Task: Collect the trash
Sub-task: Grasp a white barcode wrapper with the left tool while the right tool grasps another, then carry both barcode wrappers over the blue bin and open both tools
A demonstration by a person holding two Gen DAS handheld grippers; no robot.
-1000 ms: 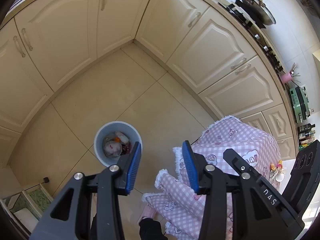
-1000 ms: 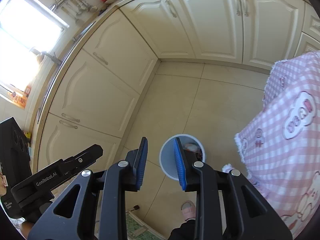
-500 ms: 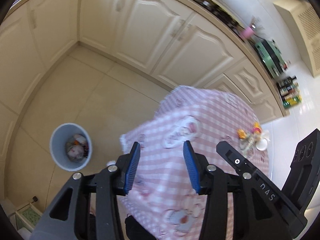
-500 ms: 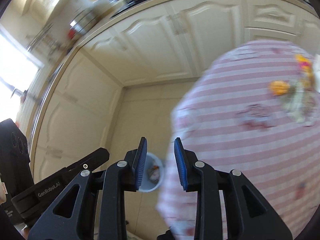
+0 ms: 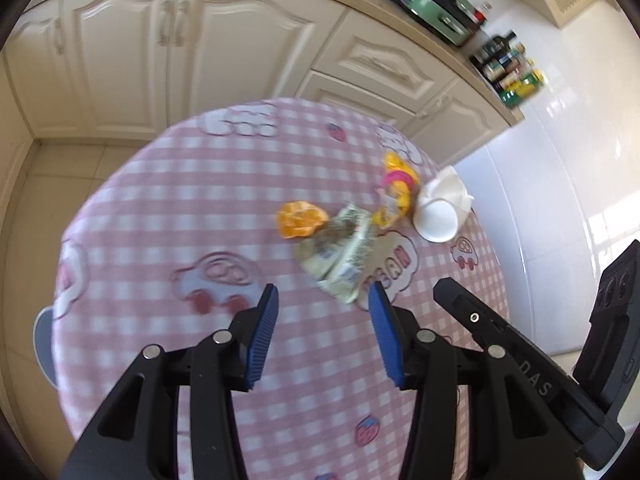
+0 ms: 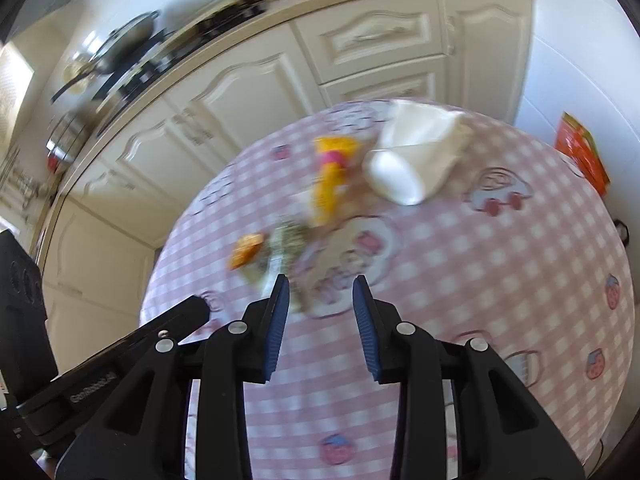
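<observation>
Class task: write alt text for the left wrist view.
An open, empty left hand-held gripper hovers over a pink checked tablecloth bearing orange peel, a crumpled wrapper, a yellow packet and a tipped white cup. Cream cabinets stand behind.

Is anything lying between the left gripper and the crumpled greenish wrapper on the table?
Nothing visible. The left gripper is open and empty above bare pink checked tablecloth; the greenish wrapper lies just beyond its fingertips, with the orange peel behind it.

The left gripper (image 5: 323, 300) is pointing steeply downward with its jaws apart and empty. The right gripper (image 6: 321, 296) is angling down likewise, its empty jaws having just been opening.
</observation>
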